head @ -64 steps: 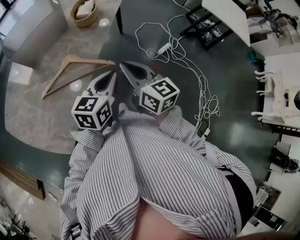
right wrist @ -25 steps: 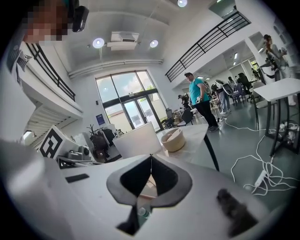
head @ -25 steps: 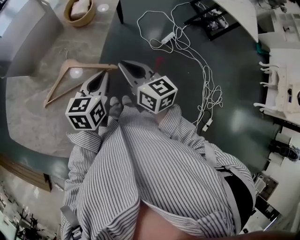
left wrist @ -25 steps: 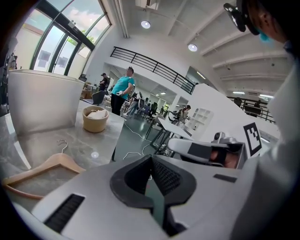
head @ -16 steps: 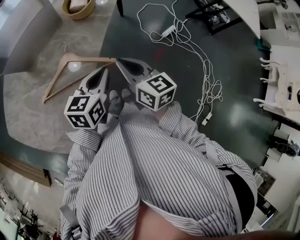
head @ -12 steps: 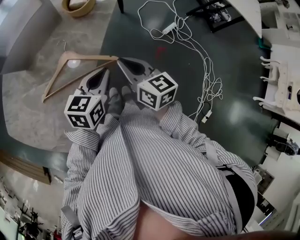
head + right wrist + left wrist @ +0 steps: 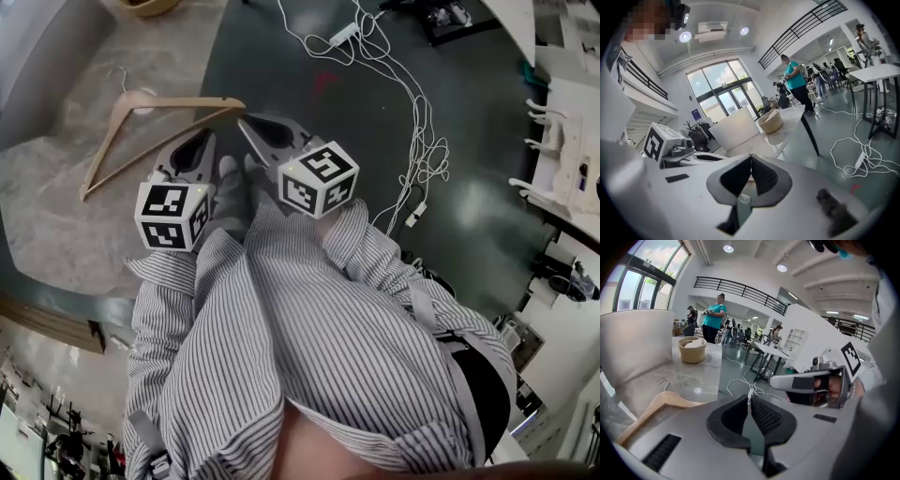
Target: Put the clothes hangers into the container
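Note:
A wooden clothes hanger [image 7: 155, 120] with a wire hook lies flat on the pale stone tabletop [image 7: 56, 216]. In the left gripper view the hanger [image 7: 661, 403] is low at the left. The grey-white container [image 7: 37, 47] stands at the table's far left corner. Just near of the hanger's lower bar, my left gripper [image 7: 208, 136] is shut and holds nothing. My right gripper [image 7: 244, 120] is also shut and empty, its tip right beside the hanger's right end. The left gripper view [image 7: 751, 397] and the right gripper view [image 7: 751, 157] both show jaws pressed together.
A woven basket [image 7: 692, 349] sits at the table's far end, past the container [image 7: 637, 348]. White cables [image 7: 412, 141] and a power strip [image 7: 342, 36] trail over the dark floor on the right. White tables [image 7: 562, 122] stand at the far right, and people [image 7: 715, 319] stand in the hall.
Both grippers have sunk a little toward the tabletop, still shut. The hanger lies where it was.

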Available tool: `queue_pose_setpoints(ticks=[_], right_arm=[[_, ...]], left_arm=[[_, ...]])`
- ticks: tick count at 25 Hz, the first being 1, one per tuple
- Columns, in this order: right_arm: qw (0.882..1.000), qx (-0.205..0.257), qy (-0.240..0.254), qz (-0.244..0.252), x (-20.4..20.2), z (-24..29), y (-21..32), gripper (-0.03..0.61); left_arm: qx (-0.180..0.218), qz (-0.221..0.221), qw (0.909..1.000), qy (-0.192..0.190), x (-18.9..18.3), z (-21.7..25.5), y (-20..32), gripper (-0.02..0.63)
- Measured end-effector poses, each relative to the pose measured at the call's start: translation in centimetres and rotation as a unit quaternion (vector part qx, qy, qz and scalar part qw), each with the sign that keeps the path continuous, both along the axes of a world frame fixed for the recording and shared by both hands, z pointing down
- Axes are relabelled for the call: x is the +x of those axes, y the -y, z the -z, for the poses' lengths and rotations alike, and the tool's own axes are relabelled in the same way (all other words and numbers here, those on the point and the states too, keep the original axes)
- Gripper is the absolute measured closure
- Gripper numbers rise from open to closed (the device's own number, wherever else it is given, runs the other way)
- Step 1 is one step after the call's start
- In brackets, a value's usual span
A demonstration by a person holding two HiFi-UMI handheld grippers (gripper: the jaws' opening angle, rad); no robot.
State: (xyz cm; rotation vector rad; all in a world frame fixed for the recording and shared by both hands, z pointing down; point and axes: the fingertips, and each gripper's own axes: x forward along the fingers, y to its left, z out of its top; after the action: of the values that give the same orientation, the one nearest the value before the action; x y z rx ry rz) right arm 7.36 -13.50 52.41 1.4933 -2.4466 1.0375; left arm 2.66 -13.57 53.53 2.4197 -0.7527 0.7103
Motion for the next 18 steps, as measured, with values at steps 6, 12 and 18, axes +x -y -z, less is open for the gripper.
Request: queue_pose_setpoints(ticks=[6, 12, 18], right_arm=[[1.0, -0.011, 0.0, -0.014, 1.1, -1.4, 0.6, 0.563], [1.0, -0.019, 0.008, -0.014, 1.4, -3.3, 1.7, 0.563], [0.999, -0.032, 0.011, -0.018, 1.7, -4.7, 1.7, 0.563]], left_arm=[[0.011, -0.02, 0.9991, 0.036, 0.0, -1.7, 1.6, 0.601], [0.019, -0.054, 0.9955, 0.076, 0.1, -4.3, 2.4, 0.6], [0.025, -0.075, 0.9917, 0.102, 0.4, -6.1, 3.0, 0.565]])
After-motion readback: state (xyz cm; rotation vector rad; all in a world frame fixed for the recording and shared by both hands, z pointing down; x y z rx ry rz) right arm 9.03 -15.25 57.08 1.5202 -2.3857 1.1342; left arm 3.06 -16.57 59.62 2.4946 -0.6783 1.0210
